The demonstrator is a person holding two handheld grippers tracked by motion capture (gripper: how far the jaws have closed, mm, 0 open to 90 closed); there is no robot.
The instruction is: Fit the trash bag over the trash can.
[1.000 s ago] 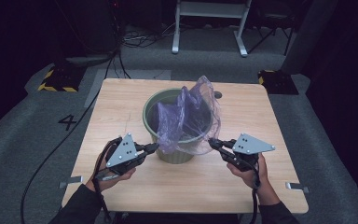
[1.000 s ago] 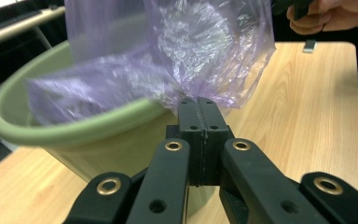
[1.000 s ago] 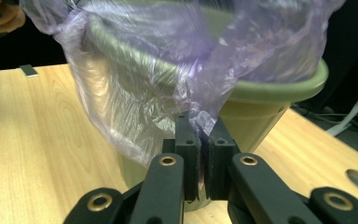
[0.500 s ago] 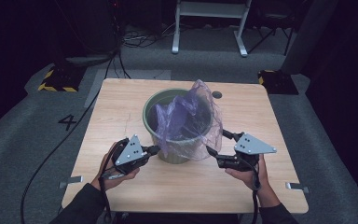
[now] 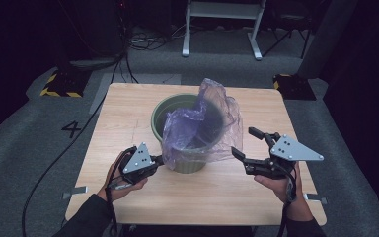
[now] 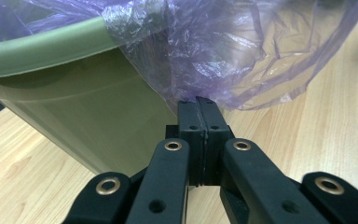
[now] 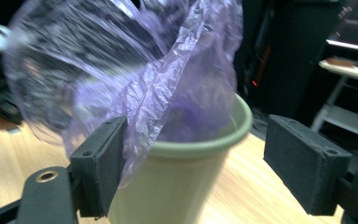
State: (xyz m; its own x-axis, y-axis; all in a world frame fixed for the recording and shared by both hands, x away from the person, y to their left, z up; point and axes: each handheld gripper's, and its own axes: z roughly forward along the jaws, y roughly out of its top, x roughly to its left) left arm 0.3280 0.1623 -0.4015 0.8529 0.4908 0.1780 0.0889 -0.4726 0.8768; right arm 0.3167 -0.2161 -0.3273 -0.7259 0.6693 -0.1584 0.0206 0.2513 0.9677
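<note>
One translucent purple plastic bag [image 5: 200, 126], crinkled and billowing, is sitting in and draping over the near rim of one green bin [image 5: 177, 129] that is standing at the centre of the wooden table [image 5: 128, 103]. The left gripper [image 6: 199, 108] is pinching the bag's lower edge, jaws pressed together. The right gripper [image 5: 249, 143] is hovering beside the bin, jaws spread wide apart.

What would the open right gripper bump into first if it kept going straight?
Probably the purple bag: the right gripper has its jaws wide open, with the film draped by one jaw and the green bin just behind. Depth is unclear.
</note>
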